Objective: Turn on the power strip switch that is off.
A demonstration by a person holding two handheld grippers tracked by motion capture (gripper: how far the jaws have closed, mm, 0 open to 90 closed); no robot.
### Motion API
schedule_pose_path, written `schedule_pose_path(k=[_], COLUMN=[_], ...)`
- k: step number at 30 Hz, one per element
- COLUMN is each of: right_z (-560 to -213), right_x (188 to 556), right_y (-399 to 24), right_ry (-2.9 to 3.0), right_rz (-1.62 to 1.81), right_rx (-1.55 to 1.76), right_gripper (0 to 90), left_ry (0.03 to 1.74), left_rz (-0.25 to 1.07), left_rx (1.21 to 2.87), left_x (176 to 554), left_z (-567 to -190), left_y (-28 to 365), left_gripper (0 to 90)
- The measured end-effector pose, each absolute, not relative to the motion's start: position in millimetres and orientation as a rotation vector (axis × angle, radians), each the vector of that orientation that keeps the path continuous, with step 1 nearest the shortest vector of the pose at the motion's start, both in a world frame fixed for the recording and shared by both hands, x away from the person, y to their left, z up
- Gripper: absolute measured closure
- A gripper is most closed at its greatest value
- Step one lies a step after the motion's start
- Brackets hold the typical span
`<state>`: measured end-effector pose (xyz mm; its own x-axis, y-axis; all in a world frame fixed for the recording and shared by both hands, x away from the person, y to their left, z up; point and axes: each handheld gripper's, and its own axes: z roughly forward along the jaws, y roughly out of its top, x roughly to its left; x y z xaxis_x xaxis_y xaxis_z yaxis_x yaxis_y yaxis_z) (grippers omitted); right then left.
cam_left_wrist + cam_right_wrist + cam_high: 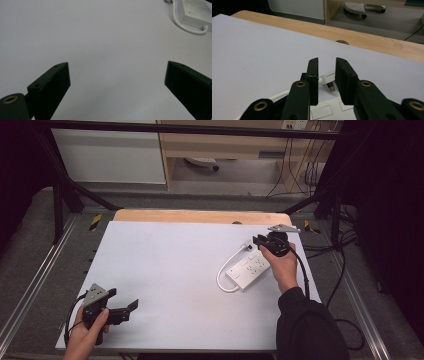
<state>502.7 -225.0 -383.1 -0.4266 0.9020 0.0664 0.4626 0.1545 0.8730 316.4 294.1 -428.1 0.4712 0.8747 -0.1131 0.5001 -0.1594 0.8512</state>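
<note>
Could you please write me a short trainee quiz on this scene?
1. True or false: the left gripper has its jaws wide apart with nothing between them.
2. In the right gripper view, what shows between the jaws of the right gripper? A: a cup. B: the plug of the strip. C: a pen.
3. Fill in: the strip's cord is ___ in colour.
Key: 1 true; 2 B; 3 white.
</note>
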Motion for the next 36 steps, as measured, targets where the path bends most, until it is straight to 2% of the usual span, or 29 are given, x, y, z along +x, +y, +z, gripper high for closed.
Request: schedule_pose_path(k=[17,36], right_z=[-397.5,-413.5], right_x=[501.9,498.7], right_y=[-221.8,-228.8], right_ry=[1.966,1.958], right_rz=[1.245,1.249], right_rx=[1.317,1.366], right_gripper=[88.5,90.0], left_ry=[1.184,1.190], left_rz=[0.520,0.519], left_rx=[1.815,1.822], left_x=[316.8,316.9], left_z=[-429.6,-430.5], left_y=[296.3,297.1], left_gripper=[6.4,6.7])
